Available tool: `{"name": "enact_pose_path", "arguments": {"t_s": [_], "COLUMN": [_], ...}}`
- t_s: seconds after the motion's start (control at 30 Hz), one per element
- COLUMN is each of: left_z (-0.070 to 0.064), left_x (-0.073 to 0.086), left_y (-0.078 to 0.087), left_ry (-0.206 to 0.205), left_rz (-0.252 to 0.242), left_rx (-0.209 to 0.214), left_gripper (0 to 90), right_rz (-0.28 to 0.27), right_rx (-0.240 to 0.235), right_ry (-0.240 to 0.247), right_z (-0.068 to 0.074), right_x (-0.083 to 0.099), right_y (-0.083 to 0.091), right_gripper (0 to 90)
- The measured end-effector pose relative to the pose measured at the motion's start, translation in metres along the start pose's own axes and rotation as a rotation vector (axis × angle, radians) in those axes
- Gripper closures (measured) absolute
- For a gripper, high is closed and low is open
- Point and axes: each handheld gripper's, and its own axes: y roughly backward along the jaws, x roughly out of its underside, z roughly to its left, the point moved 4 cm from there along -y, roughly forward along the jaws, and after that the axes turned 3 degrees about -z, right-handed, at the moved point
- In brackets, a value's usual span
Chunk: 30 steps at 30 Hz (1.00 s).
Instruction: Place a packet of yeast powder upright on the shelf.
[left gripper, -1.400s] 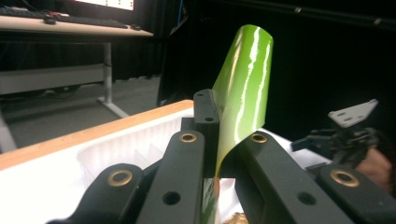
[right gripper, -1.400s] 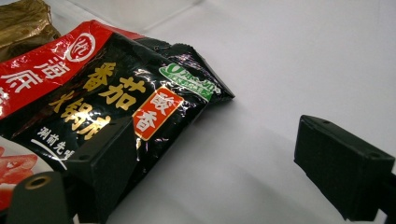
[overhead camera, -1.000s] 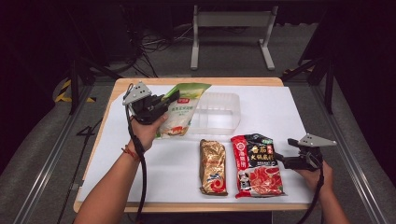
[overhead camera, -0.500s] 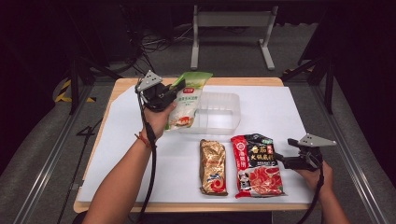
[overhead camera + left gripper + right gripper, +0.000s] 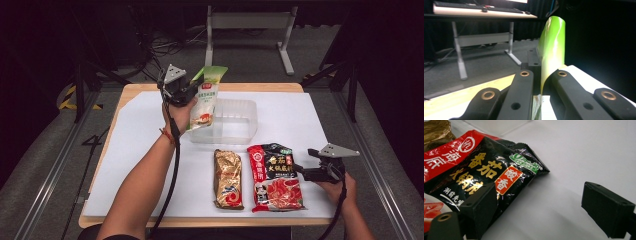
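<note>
Left gripper (image 5: 192, 92) — jaws closed on the green-and-white soft plastic pouch (image 5: 206, 96), pinching it near its upper left edge. In the left gripper view the pouch's green top (image 5: 552, 47) rises between the two black jaws, which stand pressed against it on either side. The pouch hangs off the table, long axis near upright and tilted slightly, lower end pointing down toward the clear rectangular plastic tub (image 5: 235, 122). The tub lies just right of and below the gripper; the pouch's bottom edge overlaps the tub's left wall in the high view, though whether it touches cannot be told. The tub looks empty. Judgement: the coming move is a short shift right and down to set the pouch into the tub; the left hand is far the nearer one.

Right gripper (image 5: 306, 173) — jaws apart, holding nothing, resting low at the right edge of the red-and-black glossy foil packet (image 5: 273, 176), which lies flat on the white table sheet (image 5: 135, 145); one jaw overlaps the packet's corner (image 5: 506, 177). Just left of that packet, a gold crinkled foil packet (image 5: 228, 178), also flat, long axis running front to back. Both are outside the tub.
</note>
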Motion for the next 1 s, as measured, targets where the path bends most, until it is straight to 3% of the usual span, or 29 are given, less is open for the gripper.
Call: {"name": "enact_pose_path", "arguments": {"t_s": [0.47,0.63,0.87,1.0], "left_z": [0.008,0.005,0.001,0.000], "left_x": [0.000,0.007,0.023,0.030], "left_y": [-0.032,-0.032,-0.019,-0.010], "left_ry": [0.019,0.030,0.008,-0.044], "left_rz": [-0.011,-0.006,-0.012,-0.008], "left_rx": [-0.064,-0.033,0.036,0.063], "left_gripper": [90.0,89.9,88.6,84.9], "right_rz": [0.000,-0.001,0.002,0.003], "right_rx": [-0.001,-0.001,0.000,0.003], "right_ry": [0.004,0.006,0.008,0.010], "right_z": [0.000,0.001,0.001,0.001], "right_x": [0.000,0.000,0.000,0.000], "right_y": [0.000,0.000,0.000,0.000], "right_gripper": [14.0,14.0,14.1,14.1]}}
